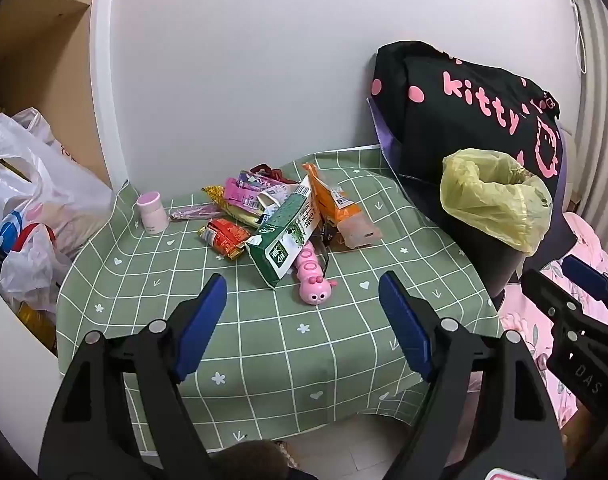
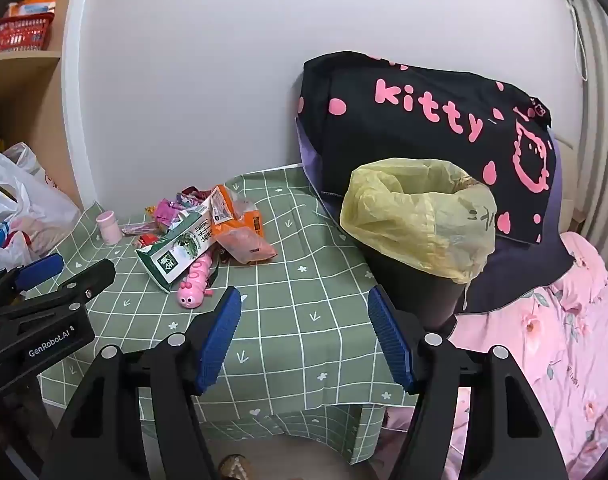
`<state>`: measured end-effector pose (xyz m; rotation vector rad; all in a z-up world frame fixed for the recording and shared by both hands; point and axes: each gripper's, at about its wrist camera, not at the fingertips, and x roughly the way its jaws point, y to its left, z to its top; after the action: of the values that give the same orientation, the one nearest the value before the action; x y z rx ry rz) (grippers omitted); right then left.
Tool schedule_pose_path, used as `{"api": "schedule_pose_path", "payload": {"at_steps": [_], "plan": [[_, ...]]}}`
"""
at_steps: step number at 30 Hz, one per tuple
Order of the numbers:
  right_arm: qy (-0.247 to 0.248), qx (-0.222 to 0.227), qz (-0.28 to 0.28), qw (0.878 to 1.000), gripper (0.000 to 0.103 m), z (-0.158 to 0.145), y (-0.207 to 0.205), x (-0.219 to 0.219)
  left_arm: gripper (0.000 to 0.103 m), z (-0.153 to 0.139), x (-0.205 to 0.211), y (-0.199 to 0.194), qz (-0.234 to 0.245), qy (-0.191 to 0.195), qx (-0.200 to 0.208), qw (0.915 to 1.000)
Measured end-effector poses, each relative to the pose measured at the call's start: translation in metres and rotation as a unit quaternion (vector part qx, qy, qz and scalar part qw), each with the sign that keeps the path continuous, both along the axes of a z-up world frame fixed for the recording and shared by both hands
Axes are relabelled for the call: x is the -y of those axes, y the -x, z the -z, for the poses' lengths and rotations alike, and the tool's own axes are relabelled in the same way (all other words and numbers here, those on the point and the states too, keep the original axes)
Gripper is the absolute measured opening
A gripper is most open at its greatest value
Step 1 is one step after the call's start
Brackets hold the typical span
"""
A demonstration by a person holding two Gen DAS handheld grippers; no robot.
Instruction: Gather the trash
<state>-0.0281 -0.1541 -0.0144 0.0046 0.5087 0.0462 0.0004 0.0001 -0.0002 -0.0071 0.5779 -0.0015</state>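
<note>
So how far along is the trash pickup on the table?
Nothing looks done: the bin with its yellow liner shows no trash inside. Nothing is in hand; the left tongs and right tongs are open and empty. Left: the milk carton, orange bag and wrappers.

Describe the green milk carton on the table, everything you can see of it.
The green milk carton is a tall green-and-white paperboard box with printed characters. It lies tilted on its side, its bottom end towards the grippers, its opened, crumpled top buried in the wrapper pile. It rests partly over the pink caterpillar toy and against the orange packet, on the green checked tablecloth. Neither gripper touches it.
</note>
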Motion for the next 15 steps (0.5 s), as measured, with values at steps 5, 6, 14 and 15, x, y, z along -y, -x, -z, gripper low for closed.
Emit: {"api": "schedule_pose_path", "payload": {"at_steps": [5,6,14,15], "plan": [[0.003,0.004,0.0,1.0,0.062,0.0,-0.0009,-0.0036,0.075,-0.0003,-0.0004,0.0005,0.002,-0.001,0.002,1.0],[0.004,0.004,0.0,1.0,0.062,0.0002,-0.0011,-0.0048,0.075,-0.0018,0.0005,0.0005,0.003,-0.002,0.003,1.0],[-0.003,0.004,0.003,1.0,0.062,-0.0027,0.0038,0.0031,0.075,0.002,0.0036,0.0025,0.005,-0.008,0.005,0.9999],[-0.003,0.004,0.003,1.0,0.062,-0.0031,0.0048,0.0037,0.075,0.0022,0.0039,0.0028,0.005,-0.008,0.006,0.9999]]}}
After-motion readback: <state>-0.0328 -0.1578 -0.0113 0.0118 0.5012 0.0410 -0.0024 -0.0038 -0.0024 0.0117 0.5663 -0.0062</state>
